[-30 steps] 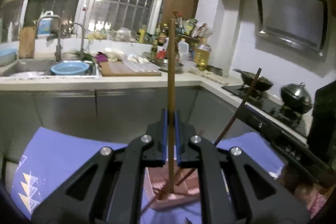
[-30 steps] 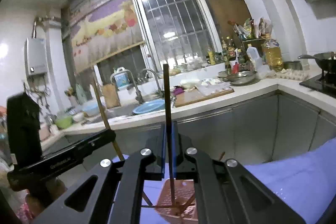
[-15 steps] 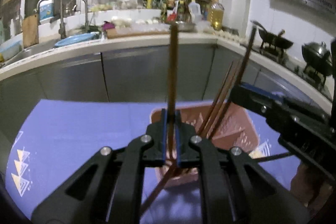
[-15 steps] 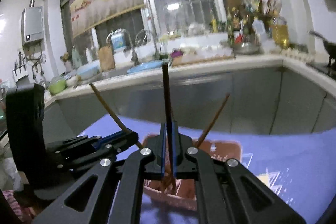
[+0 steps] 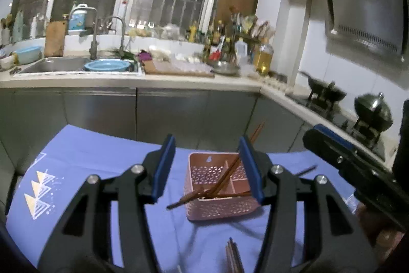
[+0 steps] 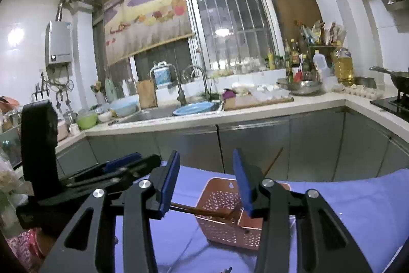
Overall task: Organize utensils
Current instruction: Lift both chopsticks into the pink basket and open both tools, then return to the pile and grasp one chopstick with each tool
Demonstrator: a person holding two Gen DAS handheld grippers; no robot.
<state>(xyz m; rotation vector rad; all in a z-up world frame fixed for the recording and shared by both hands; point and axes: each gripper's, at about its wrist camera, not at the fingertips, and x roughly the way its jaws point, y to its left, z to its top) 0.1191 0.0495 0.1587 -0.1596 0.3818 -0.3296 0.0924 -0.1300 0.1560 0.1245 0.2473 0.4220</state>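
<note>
A pink perforated utensil basket (image 5: 217,204) stands on a blue cloth (image 5: 84,157); it also shows in the right wrist view (image 6: 225,232). Several brown chopsticks (image 5: 222,181) lean and lie across it, some sticking out over its rim (image 6: 194,210). My left gripper (image 5: 207,169) is open and empty, hovering just in front of the basket. My right gripper (image 6: 205,182) is open and empty, above and in front of the basket. The right gripper's body (image 5: 352,168) shows at the right of the left wrist view; the left gripper's body (image 6: 107,175) shows at the left of the right wrist view.
More chopsticks (image 5: 234,257) lie on the cloth near the bottom edge. Behind is a kitchen counter (image 5: 127,79) with a sink and blue basin (image 5: 106,66), a cutting board (image 5: 176,69), bottles and a stove with a wok (image 5: 324,91).
Both grippers have opened and let go of the chopsticks they held upright; these now rest in the basket. Both grippers have drawn back from the basket.
</note>
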